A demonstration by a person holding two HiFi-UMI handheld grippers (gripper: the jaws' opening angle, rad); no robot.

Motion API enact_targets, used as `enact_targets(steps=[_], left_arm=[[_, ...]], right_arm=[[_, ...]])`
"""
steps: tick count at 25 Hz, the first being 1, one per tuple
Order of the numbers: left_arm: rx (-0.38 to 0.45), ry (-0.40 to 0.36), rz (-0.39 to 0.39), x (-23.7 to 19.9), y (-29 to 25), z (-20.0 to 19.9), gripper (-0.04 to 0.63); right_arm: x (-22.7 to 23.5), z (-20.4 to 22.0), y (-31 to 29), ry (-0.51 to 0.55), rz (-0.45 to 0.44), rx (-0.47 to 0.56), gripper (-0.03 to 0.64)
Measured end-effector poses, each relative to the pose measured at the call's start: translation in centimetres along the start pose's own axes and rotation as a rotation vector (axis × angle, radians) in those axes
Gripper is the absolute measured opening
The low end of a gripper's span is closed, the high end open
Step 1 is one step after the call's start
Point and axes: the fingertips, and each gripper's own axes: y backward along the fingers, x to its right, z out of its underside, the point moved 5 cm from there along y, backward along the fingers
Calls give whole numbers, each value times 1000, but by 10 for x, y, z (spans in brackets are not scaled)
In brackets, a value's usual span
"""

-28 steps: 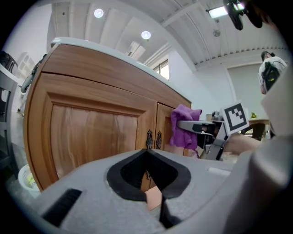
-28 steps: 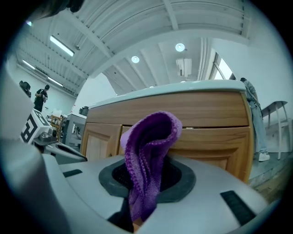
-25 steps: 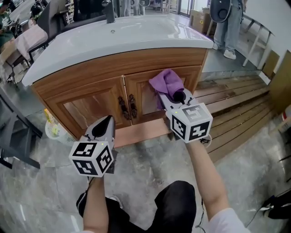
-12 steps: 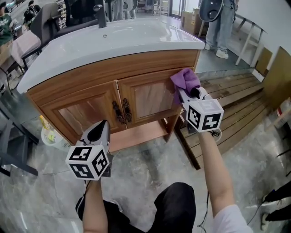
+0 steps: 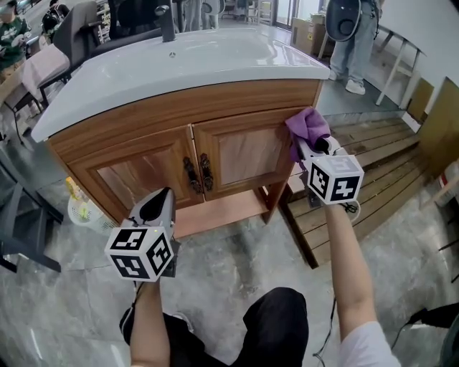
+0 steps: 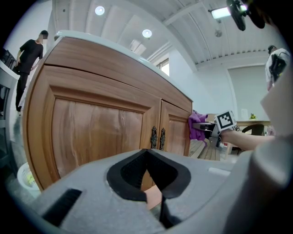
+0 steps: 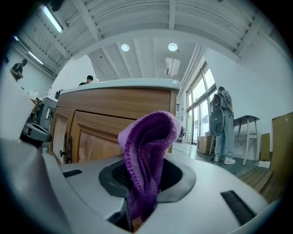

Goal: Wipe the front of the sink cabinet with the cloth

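The wooden sink cabinet (image 5: 237,154) has two doors under a white sink top (image 5: 179,61). My right gripper (image 5: 310,143) is shut on the purple cloth (image 5: 307,125), which presses against the right edge of the cabinet front by the right door. In the right gripper view the cloth (image 7: 149,155) sticks up out of the shut jaws, with the cabinet (image 7: 103,130) just behind it. My left gripper (image 5: 162,196) hangs low in front of the left door, shut on nothing. The left gripper view looks along the cabinet front (image 6: 96,123) to the cloth (image 6: 197,128).
A slatted wooden platform (image 5: 366,175) lies right of the cabinet. A person (image 5: 355,43) stands at the back right. A white basket (image 5: 82,209) with bottles sits at the cabinet's left corner, and a dark chair (image 5: 21,229) stands further left. A dark tap (image 5: 167,21) rises from the sink.
My right gripper has slid the purple cloth rightward across the right door to the cabinet's right edge. The left gripper has hardly moved.
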Motion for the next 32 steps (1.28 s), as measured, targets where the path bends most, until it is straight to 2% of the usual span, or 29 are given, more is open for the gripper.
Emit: enact_targets(steps=[5, 10, 24, 32], left_arm=[[0, -1, -11, -3, 1, 0, 6], [-9, 5, -17, -5, 1, 1, 6], [-12, 6, -75, -22, 23, 1, 6], [-2, 2, -163, -44, 55, -1, 6]], right_arm=[[-14, -5, 10, 8, -29, 16, 87], [-48, -14, 20, 2, -94, 59, 87], [-215, -33, 7, -59, -469, 135, 87], [-298, -36, -2, -84, -639, 146, 87]])
